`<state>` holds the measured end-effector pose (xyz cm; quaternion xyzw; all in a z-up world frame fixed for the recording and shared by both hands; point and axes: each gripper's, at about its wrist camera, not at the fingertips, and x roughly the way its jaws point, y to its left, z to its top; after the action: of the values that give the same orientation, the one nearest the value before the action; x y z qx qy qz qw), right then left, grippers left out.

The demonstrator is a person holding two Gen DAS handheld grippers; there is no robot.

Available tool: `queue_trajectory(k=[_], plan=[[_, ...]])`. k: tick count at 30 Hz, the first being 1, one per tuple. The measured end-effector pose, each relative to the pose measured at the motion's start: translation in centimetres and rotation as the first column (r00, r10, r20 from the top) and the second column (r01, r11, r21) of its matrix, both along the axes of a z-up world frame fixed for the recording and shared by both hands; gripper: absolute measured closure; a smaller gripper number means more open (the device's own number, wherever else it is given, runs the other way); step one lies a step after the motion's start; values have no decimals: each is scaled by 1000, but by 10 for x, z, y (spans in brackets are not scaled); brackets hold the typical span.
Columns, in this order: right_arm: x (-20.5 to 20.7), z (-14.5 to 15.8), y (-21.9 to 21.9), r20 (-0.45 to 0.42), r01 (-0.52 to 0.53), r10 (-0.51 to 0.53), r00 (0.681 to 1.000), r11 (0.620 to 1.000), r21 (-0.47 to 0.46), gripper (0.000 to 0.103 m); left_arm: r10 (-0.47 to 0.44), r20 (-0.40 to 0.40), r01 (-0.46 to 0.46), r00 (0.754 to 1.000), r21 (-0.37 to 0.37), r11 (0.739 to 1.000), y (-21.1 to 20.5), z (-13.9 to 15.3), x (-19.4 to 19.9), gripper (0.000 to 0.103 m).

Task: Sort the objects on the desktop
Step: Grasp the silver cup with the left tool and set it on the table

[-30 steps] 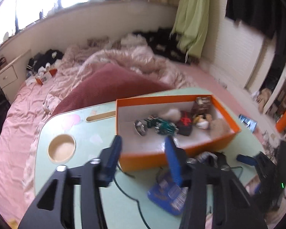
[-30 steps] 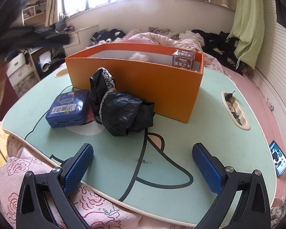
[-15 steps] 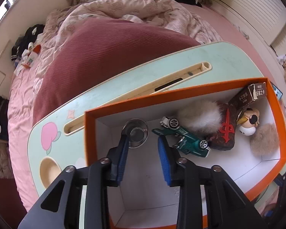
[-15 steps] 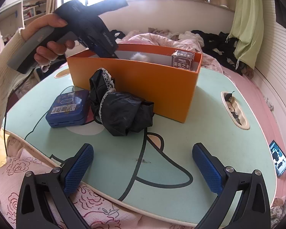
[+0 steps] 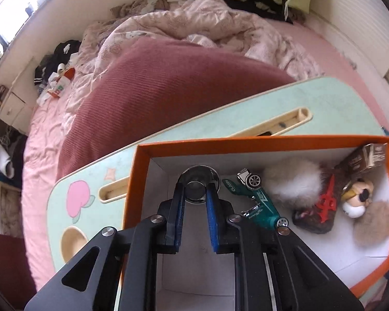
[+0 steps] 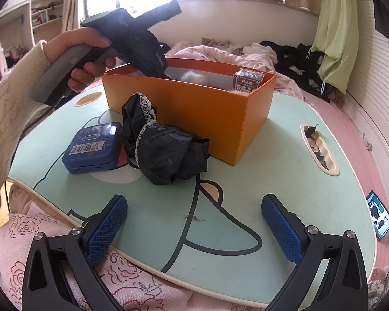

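Observation:
An orange box [image 5: 246, 141] stands on the pale green lap table [image 5: 246, 108]. My left gripper [image 5: 195, 190] reaches down into its left end, and its jaws are closed on a small round metal dish [image 5: 199, 175]. Beside it in the box lie a green toy car [image 5: 256, 202], white fluff, a dark pouch, a small carton and a toy head. In the right wrist view the box [image 6: 194, 106] is at centre, with a crumpled black bag [image 6: 166, 147] and a blue tin [image 6: 94, 143] in front of it. My right gripper [image 6: 194, 223] is open and empty over the table's near edge.
A bed with a pink quilt and a maroon cushion [image 5: 153, 83] lies beyond the table. The table has a pen slot [image 5: 285, 124] and a cup recess [image 5: 72, 238]. A side tray [image 6: 319, 147] holds scraps. A phone [image 6: 380, 213] lies at the right.
My left gripper swung from in front of the box to above it, dropped into its left end and narrowed its jaws onto the metal dish. The right gripper stayed still.

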<state>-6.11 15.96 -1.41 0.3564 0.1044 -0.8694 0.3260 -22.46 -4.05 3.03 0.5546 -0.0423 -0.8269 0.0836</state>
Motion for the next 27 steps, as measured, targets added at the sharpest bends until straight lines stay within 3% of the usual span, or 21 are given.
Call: queue_trajectory(k=[4,8,11,15,21,26,27], plan=[[0,-1,0,0,0,0,1000,1000,1,0,-11,-81,16,997,59,998,-4,22,20,86],[0,-1,0,0,0,0,1000,1000,0,0,-74,-231,105,970,126,986,0,60,83,86],[1,0,0,-1,1,-1,1000,1000,1,0,-106,-304,159,947,157,975,0,68,139,86],[1,-1,0,-1,0,0,1000,1000,1,0,-98,-316,176,944,228,958,-2,49,180,86],[1,-1,-1,-1,1,-1,1000,1000,2,0,-94,-304,182,948,275,944,13,19,170,86],[1,-1,-1,-1,1,-1,1000,1000,1,0,-79,-302,178,950,317,932,24,11,171,70],[1,-1,-1,-1,1,-1,1000,1000,2,0,-67,-318,172,946,316,933,24,12,178,61]])
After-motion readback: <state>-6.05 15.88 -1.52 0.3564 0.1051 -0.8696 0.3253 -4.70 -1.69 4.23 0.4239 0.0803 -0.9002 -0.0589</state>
